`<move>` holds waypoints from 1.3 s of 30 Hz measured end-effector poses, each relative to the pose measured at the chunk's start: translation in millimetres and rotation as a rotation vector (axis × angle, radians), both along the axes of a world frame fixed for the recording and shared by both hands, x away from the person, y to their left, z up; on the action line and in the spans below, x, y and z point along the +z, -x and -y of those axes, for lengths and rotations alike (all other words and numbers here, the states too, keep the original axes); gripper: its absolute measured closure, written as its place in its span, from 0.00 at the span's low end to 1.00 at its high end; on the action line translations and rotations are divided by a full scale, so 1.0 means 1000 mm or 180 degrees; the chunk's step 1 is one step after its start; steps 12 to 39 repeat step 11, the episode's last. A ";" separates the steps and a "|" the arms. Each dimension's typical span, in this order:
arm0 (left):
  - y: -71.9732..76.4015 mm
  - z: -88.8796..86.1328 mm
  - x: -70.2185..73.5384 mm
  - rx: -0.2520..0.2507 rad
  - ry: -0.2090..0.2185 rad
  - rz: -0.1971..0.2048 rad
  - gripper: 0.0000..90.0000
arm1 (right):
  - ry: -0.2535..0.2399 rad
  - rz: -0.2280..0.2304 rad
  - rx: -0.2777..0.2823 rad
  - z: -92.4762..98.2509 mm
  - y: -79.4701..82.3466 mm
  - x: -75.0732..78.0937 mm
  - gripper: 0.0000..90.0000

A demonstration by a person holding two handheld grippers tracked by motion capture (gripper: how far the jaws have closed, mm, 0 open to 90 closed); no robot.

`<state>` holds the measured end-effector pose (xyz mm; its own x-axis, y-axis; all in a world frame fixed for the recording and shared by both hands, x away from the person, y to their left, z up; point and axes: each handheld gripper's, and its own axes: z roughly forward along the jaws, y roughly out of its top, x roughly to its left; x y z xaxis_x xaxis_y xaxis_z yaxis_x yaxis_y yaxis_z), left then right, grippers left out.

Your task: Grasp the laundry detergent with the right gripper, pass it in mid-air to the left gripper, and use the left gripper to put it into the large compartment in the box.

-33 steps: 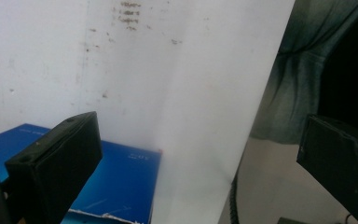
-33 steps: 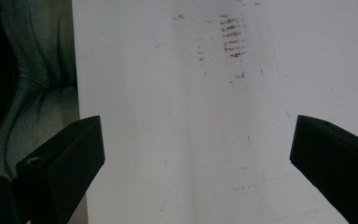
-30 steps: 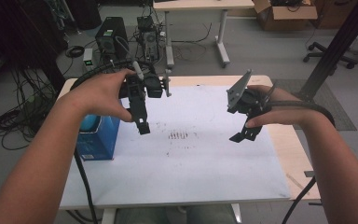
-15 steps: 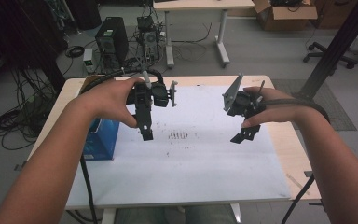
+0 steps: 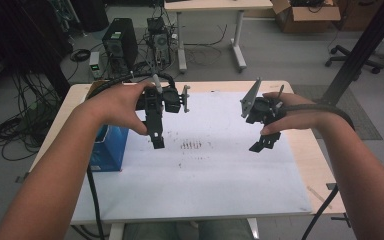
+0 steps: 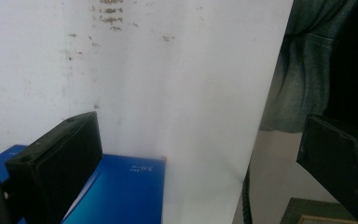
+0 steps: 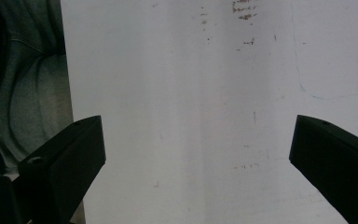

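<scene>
A grey floor [image 5: 280, 60] surrounds the wooden table [image 5: 310, 150]. Beyond the table stand a computer tower [image 5: 117, 47], tangled cables [image 5: 10, 130], a second desk [image 5: 210, 6], a cardboard box [image 5: 305, 10] and an office chair [image 5: 365, 50].

Black grippers [image 5: 156, 140], bare forearms, black cables

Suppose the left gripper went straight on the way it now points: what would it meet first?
Probably the white sheet on the table, near the blue box. The left gripper hangs over it, jaws wide apart and empty. The box edge lies close to that line, so depth leaves some doubt.
</scene>
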<state>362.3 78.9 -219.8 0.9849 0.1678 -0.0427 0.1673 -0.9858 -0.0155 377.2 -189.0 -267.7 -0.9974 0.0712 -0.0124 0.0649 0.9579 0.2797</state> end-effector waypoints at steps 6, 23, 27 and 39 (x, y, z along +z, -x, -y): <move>0.000 -0.001 0.001 0.0016 -0.0011 0.0013 0.00 | -0.0023 0.0011 -0.0001 0.001 0.000 0.001 0.04; 0.001 -0.002 0.002 0.0013 -0.0005 0.0030 0.00 | -0.0031 0.0018 -0.0004 0.001 0.001 0.002 0.04; 0.001 -0.002 0.002 0.0013 -0.0005 0.0030 0.00 | -0.0031 0.0018 -0.0004 0.001 0.001 0.002 0.04; 0.001 -0.002 0.002 0.0013 -0.0005 0.0030 0.00 | -0.0031 0.0018 -0.0004 0.001 0.001 0.002 0.04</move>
